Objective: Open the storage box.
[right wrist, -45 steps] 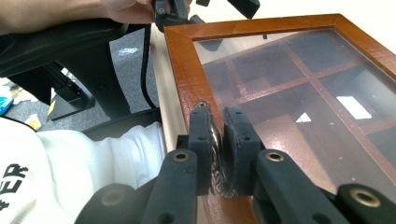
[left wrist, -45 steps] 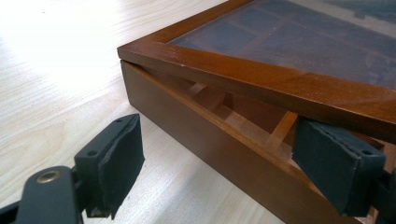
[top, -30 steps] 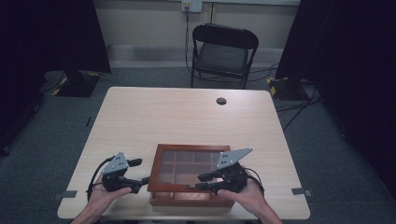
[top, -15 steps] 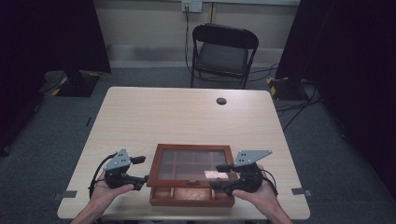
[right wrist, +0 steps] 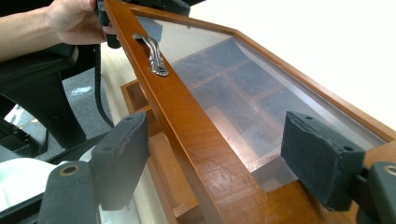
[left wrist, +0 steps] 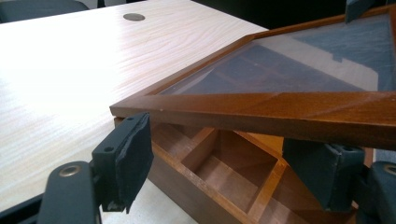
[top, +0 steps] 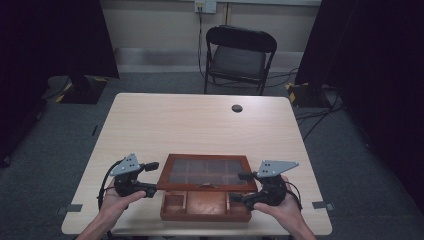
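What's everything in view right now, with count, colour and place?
wooden box: one, brown, near table edge, compartments showing
glass lid: one, brown frame, raised at front, metal handle
table: one, pale wood
grommet: one, dark, far table side
folding chair: one, black, beyond table
left gripper: black, at lid's left corner, fingers astride its edge
right gripper: black, at lid's right corner, open
hands: two, bottom

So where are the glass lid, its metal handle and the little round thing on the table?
glass lid [top: 206, 171], high view, middle of the pane.
metal handle [right wrist: 151, 53], right gripper view, middle of its bar.
round thing [top: 237, 108], high view, its centre.
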`<action>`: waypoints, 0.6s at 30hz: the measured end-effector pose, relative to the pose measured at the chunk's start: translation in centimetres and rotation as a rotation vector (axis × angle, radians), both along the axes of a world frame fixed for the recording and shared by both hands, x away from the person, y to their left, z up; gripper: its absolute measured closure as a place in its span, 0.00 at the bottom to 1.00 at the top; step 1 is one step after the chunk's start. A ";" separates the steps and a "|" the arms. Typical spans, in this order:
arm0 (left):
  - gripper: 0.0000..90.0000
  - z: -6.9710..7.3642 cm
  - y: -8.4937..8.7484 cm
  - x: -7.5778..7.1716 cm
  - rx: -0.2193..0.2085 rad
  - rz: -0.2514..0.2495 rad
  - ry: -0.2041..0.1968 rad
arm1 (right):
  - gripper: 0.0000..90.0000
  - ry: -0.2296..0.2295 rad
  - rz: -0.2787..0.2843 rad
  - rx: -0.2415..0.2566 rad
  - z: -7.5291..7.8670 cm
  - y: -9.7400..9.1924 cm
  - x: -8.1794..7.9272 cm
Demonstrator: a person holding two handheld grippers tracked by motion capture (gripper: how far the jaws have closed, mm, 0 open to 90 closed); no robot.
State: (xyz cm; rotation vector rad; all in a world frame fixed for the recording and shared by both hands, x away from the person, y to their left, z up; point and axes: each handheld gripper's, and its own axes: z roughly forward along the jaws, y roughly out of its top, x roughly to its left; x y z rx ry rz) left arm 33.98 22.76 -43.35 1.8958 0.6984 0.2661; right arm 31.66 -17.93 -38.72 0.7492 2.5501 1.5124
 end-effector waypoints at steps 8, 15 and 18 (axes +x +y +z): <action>0.27 0.2 -0.4 0.2 -0.016 -0.012 0.011 | 0.25 -0.034 -0.011 -0.013 0.1 -0.3 0.2; 0.30 0.8 -0.8 0.5 -0.028 -0.025 0.012 | 0.23 -0.054 -0.037 -0.019 0.4 -0.9 0.5; 0.30 1.1 -0.9 0.6 -0.025 -0.030 0.005 | 0.20 -0.049 -0.054 -0.032 0.5 -1.2 0.9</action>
